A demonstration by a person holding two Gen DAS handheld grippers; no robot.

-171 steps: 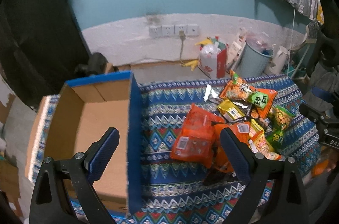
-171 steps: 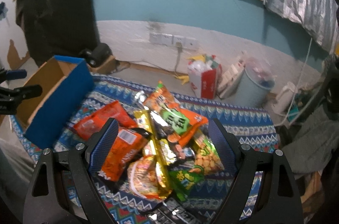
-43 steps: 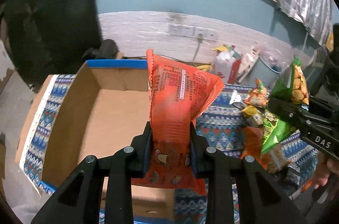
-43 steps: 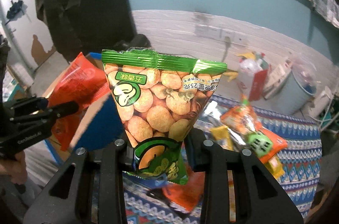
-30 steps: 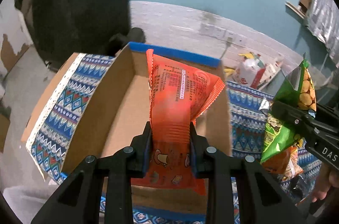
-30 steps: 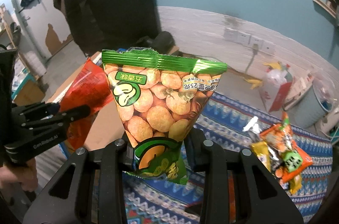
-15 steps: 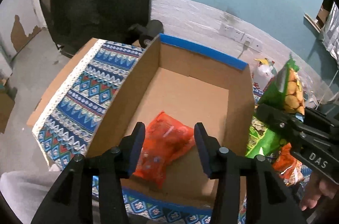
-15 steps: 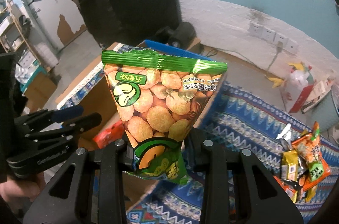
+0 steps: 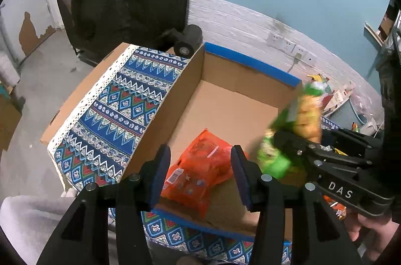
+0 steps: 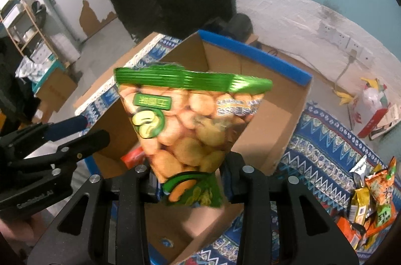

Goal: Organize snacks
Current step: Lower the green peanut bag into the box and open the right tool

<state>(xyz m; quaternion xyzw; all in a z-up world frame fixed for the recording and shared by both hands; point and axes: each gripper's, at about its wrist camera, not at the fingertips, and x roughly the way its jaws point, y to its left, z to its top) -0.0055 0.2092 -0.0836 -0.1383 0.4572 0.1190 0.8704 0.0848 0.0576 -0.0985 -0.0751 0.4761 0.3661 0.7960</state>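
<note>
An open cardboard box (image 9: 225, 104) with blue rims stands on the patterned cloth; it also shows in the right wrist view (image 10: 273, 119). An orange snack bag (image 9: 200, 169) lies on the box floor. My left gripper (image 9: 200, 172) is open and empty above that bag. My right gripper (image 10: 186, 179) holds a green peanut bag (image 10: 190, 124) over the box; the jaws have parted a little and the bag is blurred and tilting. The green bag (image 9: 295, 129) also shows in the left wrist view, in the right gripper (image 9: 288, 147). A red corner of the orange bag (image 10: 132, 154) peeks out below.
A pile of several snack packets (image 10: 371, 205) lies on the blue patterned cloth (image 10: 325, 149) at the right. A black object (image 9: 188, 42) sits behind the box. A red and white bag (image 10: 373, 107) stands on the floor by the wall.
The orange bag left my left gripper and lies in the box. My right gripper has moved over the box and its jaws have widened; the green bag is tilting and blurred.
</note>
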